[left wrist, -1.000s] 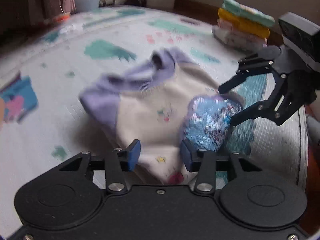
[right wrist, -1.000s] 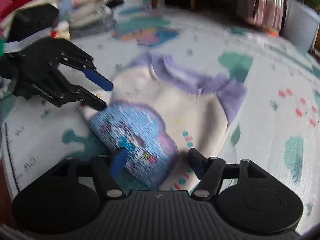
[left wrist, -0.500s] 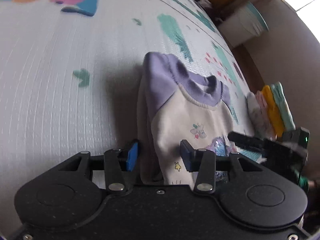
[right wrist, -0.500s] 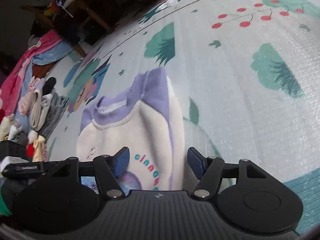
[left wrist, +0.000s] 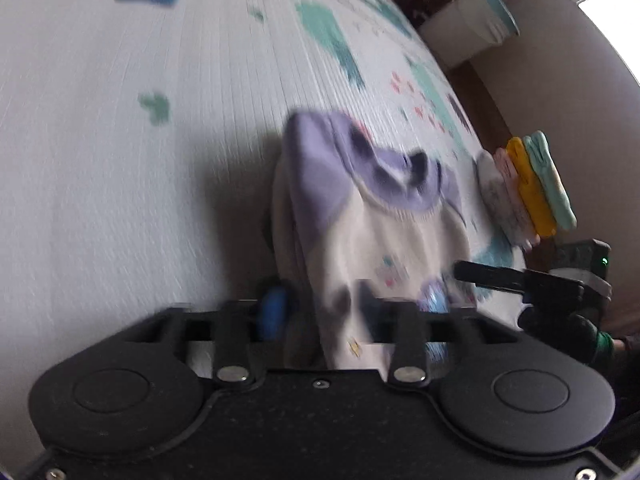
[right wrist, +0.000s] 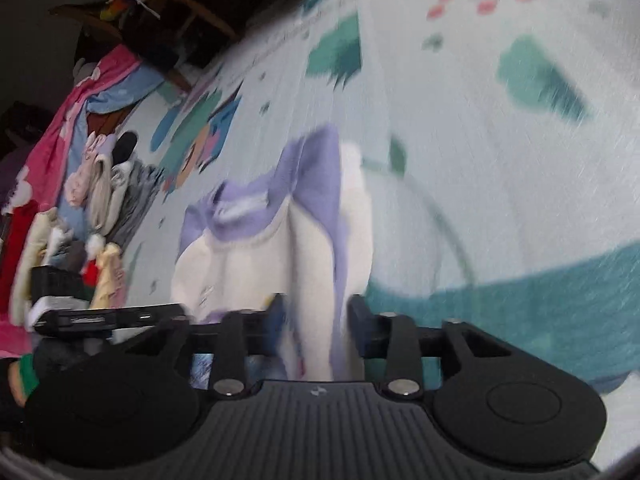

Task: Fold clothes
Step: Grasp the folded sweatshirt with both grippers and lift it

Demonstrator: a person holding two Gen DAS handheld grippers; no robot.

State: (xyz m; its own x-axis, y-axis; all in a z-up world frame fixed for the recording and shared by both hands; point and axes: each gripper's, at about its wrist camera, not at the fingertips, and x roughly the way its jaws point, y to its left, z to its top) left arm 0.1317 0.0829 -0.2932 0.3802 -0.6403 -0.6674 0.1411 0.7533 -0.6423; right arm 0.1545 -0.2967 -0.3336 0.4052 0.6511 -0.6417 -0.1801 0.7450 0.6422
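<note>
A folded cream sweatshirt (left wrist: 380, 236) with purple collar and sleeves lies bunched on the play mat (left wrist: 120, 160). Its left side fold fills the gap of my left gripper (left wrist: 320, 306), whose jaws are opening while both pads still touch the cloth. In the right wrist view the sweatshirt (right wrist: 248, 272) has its right side fold between the fingers of my right gripper (right wrist: 316, 314), which is shut on it. Each gripper shows edge-on in the other's view: the right gripper (left wrist: 468, 272) and the left gripper (right wrist: 176, 314). The sequin patch is mostly hidden.
A stack of folded clothes (left wrist: 528, 192) stands at the mat's right edge, beyond the right gripper. A pale bin (left wrist: 468, 28) stands off the mat behind. A pile of loose clothes (right wrist: 92, 184) lies along the mat's left side. The mat (right wrist: 520, 200) stretches beyond the sweatshirt.
Both grippers rolled onto their sides and came in at the sweatshirt's two side folds. The right jaws narrowed on the cloth. The collar end has bunched up.
</note>
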